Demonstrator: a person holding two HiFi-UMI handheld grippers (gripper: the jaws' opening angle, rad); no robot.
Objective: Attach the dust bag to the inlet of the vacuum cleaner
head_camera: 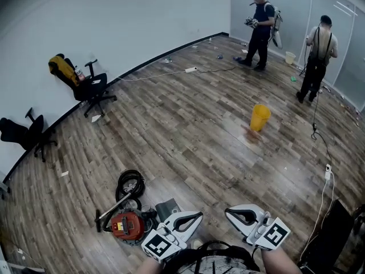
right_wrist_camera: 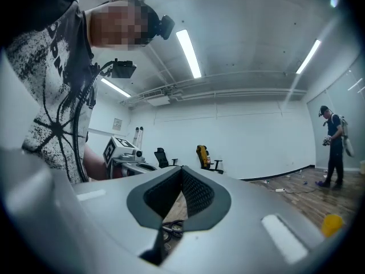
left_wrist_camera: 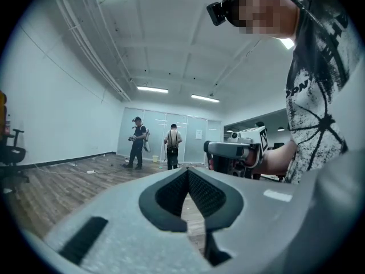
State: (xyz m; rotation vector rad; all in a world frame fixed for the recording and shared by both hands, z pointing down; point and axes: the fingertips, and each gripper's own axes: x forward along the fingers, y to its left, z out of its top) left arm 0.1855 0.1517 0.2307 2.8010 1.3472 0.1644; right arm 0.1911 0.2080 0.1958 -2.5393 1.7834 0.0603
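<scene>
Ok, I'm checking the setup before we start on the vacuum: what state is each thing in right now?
left hand-held gripper: shut, empty
right hand-held gripper: shut, empty
vacuum cleaner: on the floor, untouched
hose: coiled on the floor beside the vacuum cleaner
yellow bucket: upright on the floor
office chair: upright, yellow garment over its back

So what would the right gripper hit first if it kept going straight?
Nothing near: the right gripper points level over open floor, the left gripper off to one side. Far off, the yellow-backed chair by the wall likely comes first, though depth is unclear.
</scene>
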